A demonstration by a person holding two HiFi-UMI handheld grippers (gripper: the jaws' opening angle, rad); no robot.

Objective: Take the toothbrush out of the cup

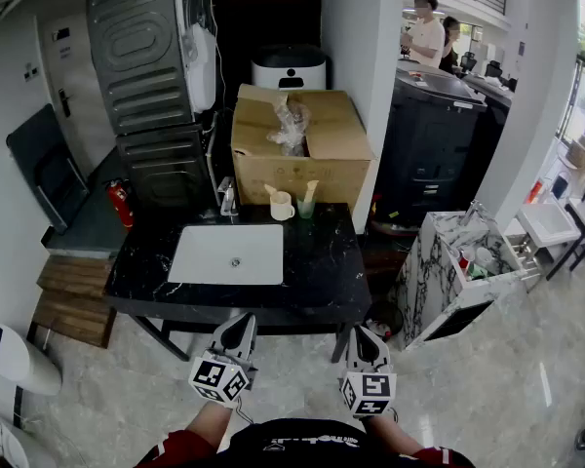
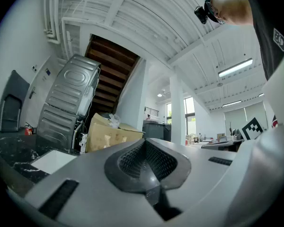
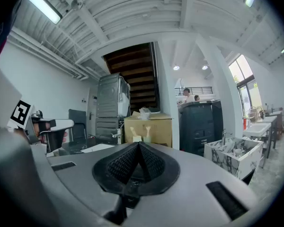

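At the back of the black marble counter (image 1: 322, 271) stand a white mug (image 1: 282, 206) and a pale green cup (image 1: 306, 207), each with a toothbrush sticking up out of it. Both stand just in front of the cardboard box, far beyond my grippers. My left gripper (image 1: 241, 322) and right gripper (image 1: 360, 333) hang side by side below the counter's near edge, both shut and empty. In the right gripper view the two cups (image 3: 136, 138) show small above the shut jaws (image 3: 138, 144). The left gripper (image 2: 144, 141) is also shut in its own view.
A white sink basin (image 1: 226, 254) is set into the counter's left half, with a tap (image 1: 226, 199) behind it. A large cardboard box (image 1: 300, 146) rises behind the cups. A marble-patterned bin (image 1: 458, 266) of items stands at right. Two people (image 1: 427, 29) stand far back.
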